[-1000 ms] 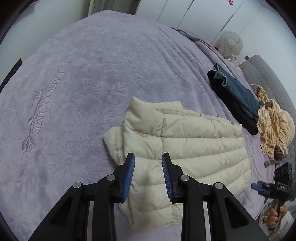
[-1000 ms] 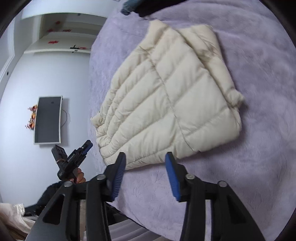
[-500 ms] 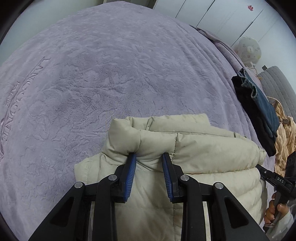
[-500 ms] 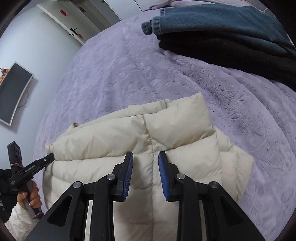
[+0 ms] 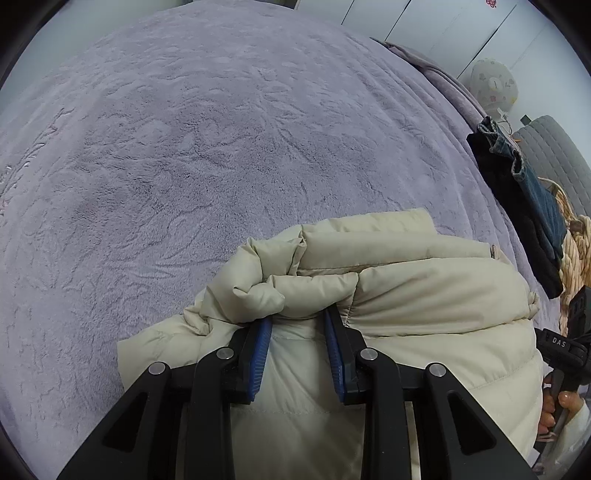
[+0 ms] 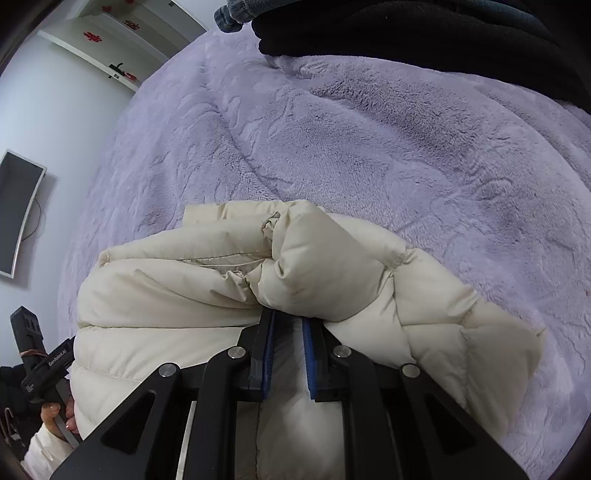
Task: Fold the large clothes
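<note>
The cream jacket (image 5: 424, 302) lay on the purple blanket (image 5: 184, 147). The left gripper (image 5: 298, 325) had its jaws clamped on a bunched fold of it at the tips. The right gripper (image 6: 288, 321) had its jaws nearly together, pinching another fold of the jacket.

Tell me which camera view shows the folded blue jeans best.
The left wrist view: the blue jeans lie lengthwise on the black garment at the blanket's right edge. The right wrist view catches only a cuff at the top, the rest cut off.
</note>
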`<state>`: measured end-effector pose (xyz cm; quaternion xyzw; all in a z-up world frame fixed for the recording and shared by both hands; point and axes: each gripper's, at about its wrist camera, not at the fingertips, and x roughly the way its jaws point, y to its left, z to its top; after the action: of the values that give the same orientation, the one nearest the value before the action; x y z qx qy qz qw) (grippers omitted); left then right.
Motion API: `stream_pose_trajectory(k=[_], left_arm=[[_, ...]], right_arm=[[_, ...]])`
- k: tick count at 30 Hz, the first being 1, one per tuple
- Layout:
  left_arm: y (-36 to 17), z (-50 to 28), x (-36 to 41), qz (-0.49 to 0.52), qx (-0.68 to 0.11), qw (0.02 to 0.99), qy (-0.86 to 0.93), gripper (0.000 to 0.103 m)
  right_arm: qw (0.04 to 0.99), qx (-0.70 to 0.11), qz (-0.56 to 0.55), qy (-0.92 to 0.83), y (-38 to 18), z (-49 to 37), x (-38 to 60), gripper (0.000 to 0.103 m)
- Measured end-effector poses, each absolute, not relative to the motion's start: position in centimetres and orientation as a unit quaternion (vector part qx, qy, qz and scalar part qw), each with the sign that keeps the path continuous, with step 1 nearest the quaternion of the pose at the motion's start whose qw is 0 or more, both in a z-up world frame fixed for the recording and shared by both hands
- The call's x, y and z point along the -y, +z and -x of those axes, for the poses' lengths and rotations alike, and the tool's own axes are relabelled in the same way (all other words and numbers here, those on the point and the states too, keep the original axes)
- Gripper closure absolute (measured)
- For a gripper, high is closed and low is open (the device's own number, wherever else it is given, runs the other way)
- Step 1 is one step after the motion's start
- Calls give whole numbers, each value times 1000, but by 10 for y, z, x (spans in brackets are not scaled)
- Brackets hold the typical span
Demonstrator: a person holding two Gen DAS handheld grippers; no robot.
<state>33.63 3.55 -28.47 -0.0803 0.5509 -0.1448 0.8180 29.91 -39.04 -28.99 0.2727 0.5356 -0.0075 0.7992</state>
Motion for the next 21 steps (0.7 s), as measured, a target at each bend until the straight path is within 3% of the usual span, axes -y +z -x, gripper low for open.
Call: stream_pose_trajectory(k=[4,10,17,21], left_arm=[[-283,-337,-35,81,-550,819,-143,72],[-283,-336,-36,83,-549,819,-143,72],[-273,-336,-44,97,-559,811,-143,72],[-243,-328,-64,118,-558,806,-156,72]], right_arm=[[812,-525,-255,2,-252,-290,370,84],[823,-515,-221,92,-205,-262,290,84],[790,-581,-183,72,-273,-275,245,90],[789,-588,-164,66,-285,-275,241,92]])
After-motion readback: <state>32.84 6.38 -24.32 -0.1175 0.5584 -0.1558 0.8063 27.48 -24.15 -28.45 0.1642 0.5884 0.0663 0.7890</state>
